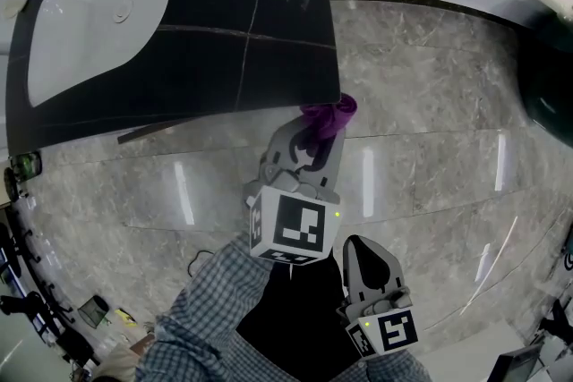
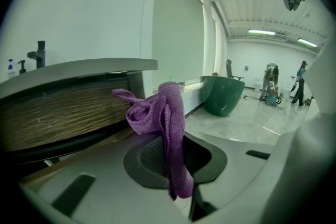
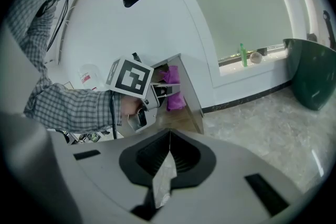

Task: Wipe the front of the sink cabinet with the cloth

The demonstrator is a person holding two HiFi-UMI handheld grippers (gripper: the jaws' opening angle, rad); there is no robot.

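Head view looks down on one sink cabinet (image 1: 260, 13), its dark front panel crossed by thin seams, with one white basin (image 1: 81, 31) set in the tabletop above it. Two grippers are in sight. The left gripper (image 1: 315, 137) reaches up to the lower right corner of the cabinet front, and its jaws are clamped on one purple cloth (image 1: 329, 114). The bunched cloth touches that corner, just above the pale marble floor (image 1: 430, 148). The right gripper (image 1: 355, 242) hangs lower and nearer the person, well apart from the cabinet, beside a checked sleeve (image 1: 210, 304).

Left gripper view shows the cloth (image 2: 168, 118) pinched between the closed jaws, with a crumpled bundle standing above them and a tail hanging below. Behind it lies a wood-grain face of the cabinet (image 2: 63, 113) under the tabletop edge. One dark tap (image 2: 40, 54) and two small bottles (image 2: 10, 65) stand on top. One dark green tub (image 2: 223, 94) sits on the floor beyond.

Right gripper view shows that gripper's jaws together with nothing held between them. Past them the left gripper presses the cloth (image 3: 173, 86) against the cabinet (image 3: 190, 99). One green bottle (image 3: 243, 54) stands on the window ledge.
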